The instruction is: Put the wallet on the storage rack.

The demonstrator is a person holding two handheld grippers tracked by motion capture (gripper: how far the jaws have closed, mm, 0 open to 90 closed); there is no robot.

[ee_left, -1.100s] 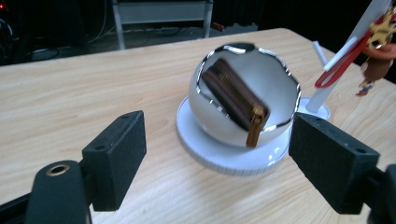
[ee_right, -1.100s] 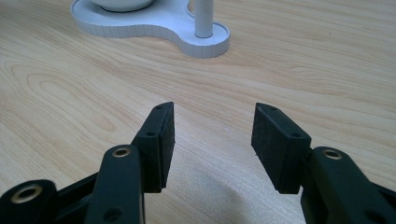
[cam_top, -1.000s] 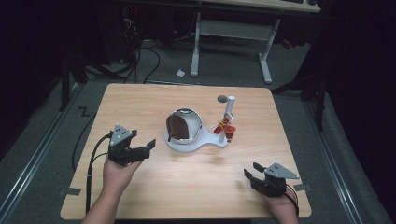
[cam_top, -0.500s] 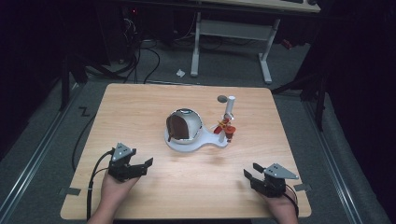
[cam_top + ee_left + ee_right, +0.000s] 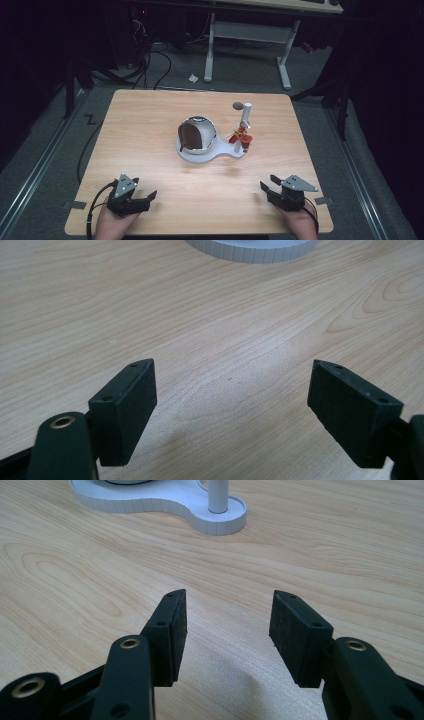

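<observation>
Near the table's [image 5: 150, 130] front edge, both grippers are resting low with nothing between their jaws: the left gripper [image 5: 142, 199] is standing wide apart, the right gripper [image 5: 267, 190] parted a little less. The white stand [image 5: 200, 152], carrying a domed shell [image 5: 197, 134] and a post [image 5: 245, 117] with a small red piece [image 5: 242, 137], is sitting mid-table, well apart from both. Judging from this, the reach is only beginning. Doing it well likely means one gripper steadying the base while the other is closing gently on the red piece, approaching level to avoid knocking the post.
</observation>
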